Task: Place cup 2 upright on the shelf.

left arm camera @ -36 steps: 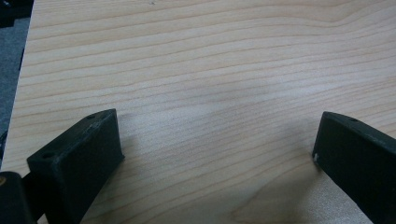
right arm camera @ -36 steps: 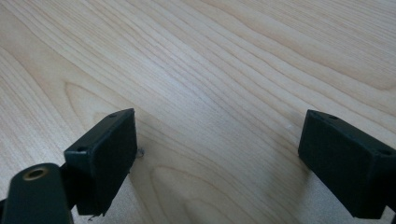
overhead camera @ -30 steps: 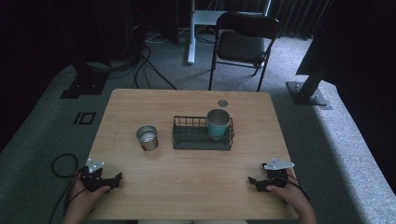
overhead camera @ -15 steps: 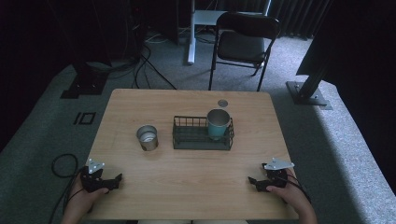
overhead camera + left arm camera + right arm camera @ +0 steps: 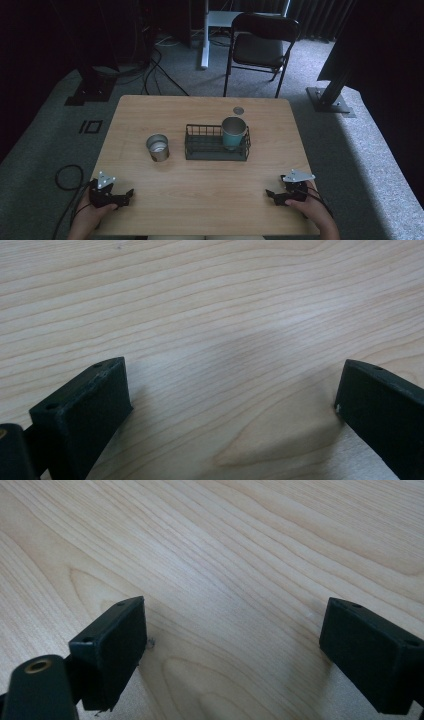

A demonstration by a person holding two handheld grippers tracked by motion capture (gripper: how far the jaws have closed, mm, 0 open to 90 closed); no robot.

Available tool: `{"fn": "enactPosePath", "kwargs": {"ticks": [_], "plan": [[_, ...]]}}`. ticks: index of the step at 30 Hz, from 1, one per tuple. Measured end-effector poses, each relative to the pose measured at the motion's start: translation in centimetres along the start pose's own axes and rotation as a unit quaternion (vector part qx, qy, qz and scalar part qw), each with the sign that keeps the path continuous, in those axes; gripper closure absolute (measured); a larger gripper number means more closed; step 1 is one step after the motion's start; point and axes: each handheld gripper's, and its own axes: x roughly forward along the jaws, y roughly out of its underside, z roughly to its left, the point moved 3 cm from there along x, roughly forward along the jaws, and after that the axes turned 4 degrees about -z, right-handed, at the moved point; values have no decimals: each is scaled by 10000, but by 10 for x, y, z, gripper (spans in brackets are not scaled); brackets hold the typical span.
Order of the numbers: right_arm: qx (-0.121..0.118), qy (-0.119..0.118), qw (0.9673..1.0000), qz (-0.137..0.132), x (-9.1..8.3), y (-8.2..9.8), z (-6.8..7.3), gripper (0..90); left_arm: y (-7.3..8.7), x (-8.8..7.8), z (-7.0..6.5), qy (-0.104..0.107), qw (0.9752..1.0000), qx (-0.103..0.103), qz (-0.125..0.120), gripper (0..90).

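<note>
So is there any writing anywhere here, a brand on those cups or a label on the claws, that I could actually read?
None: no readable text in any view.
Steel cup: plain metal, no print visible.
Teal cup in the wire basket: no label visible.
Left claw and right claw: plain black, no markings.
Table: bare wood grain, also in both gripper views.
Small round disc near the far edge: too small to tell.
</note>
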Motion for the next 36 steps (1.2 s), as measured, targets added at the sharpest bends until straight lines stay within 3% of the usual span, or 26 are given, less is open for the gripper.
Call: {"fn": "enactPosePath", "kwargs": {"ticks": [17, 36], "plan": [[-1, -1, 10000, 1, 0, 0, 0, 113, -22, 7, -16, 350, 9987, 132, -341, 18], [3, -2, 10000, 0, 0, 0, 0, 113, -56, 14, -24, 468, 9955, 110, -812, 18]]}}
